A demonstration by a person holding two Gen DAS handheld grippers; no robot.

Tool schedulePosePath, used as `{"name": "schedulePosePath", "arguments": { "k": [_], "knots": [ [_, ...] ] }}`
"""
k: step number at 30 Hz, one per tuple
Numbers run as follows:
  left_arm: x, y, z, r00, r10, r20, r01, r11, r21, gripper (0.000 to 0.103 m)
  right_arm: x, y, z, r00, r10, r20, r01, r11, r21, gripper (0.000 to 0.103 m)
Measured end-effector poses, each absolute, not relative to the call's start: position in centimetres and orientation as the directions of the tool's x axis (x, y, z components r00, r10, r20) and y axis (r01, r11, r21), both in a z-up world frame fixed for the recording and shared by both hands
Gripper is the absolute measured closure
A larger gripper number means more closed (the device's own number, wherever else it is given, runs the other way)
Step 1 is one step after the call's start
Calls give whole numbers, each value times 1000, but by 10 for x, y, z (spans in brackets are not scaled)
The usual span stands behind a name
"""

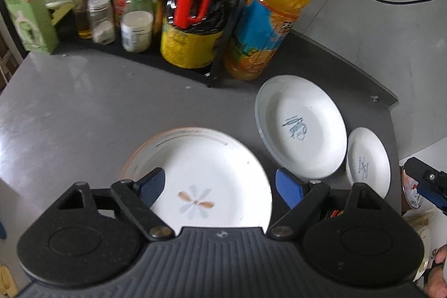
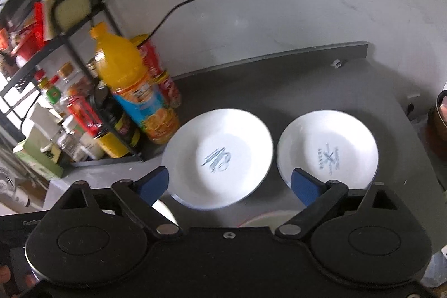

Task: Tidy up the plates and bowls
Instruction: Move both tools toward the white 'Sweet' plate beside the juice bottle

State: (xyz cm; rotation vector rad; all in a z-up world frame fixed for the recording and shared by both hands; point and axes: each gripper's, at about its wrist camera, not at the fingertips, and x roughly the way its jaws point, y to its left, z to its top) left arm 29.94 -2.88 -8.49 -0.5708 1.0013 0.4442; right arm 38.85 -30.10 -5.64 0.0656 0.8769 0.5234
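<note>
Two grippers up, both with jaws spread wide and nothing between them. The left gripper (image 1: 220, 187) hovers low over the flower plate (image 1: 201, 180), which sits on an orange-rimmed plate (image 1: 131, 158) near the front edge of the grey countertop (image 1: 69, 102). One blue pad is over the plate's left rim, the other off past its right rim, and I can't tell whether either touches.

The right gripper (image 2: 230, 182) hangs above the front rim of the larger blue-marked bowl (image 2: 220, 155), jaws straddling it loosely, no grip. Just beside it, toward the counter's right edge, sits the smaller blue-marked bowl (image 2: 328, 150); their rims look almost touching.

Further out, a juice bottle (image 2: 134, 85) and a rack of jars (image 1: 134, 16) crowd the back-left corner, close to the larger bowl.

My read: the plates look stacked already, the bowls not yet. The next move calls for a rim pinch, one pad inside, one outside, probably on the smaller bowl, then a level lift and a gentle drop into the larger one.
</note>
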Motion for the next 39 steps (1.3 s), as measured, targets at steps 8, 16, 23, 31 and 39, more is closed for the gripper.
{"name": "schedulePosePath", "arguments": {
  "k": [8,16,23,31,39],
  "knots": [
    [350,-28,-97,456,84,-886,-610,754,-243,18,455,-304,-73,437,475,-764,-400,863,308,31],
    [385,-25,-116,446,67,-892,-643,718,-267,22,506,-296,-85,366,482,-796,-419,849,322,38],
    [406,-14,-140,447,26,-894,-681,658,-321,37,544,-281,-109,301,465,-833,-442,842,310,45],
    [411,0,-170,440,-4,-898,-742,561,-366,60,571,-263,-139,224,441,-869,-464,832,303,58],
    [420,3,-187,446,-17,-895,-760,521,-389,72,582,-248,-160,187,417,-889,-493,823,282,66]
  ]
}}
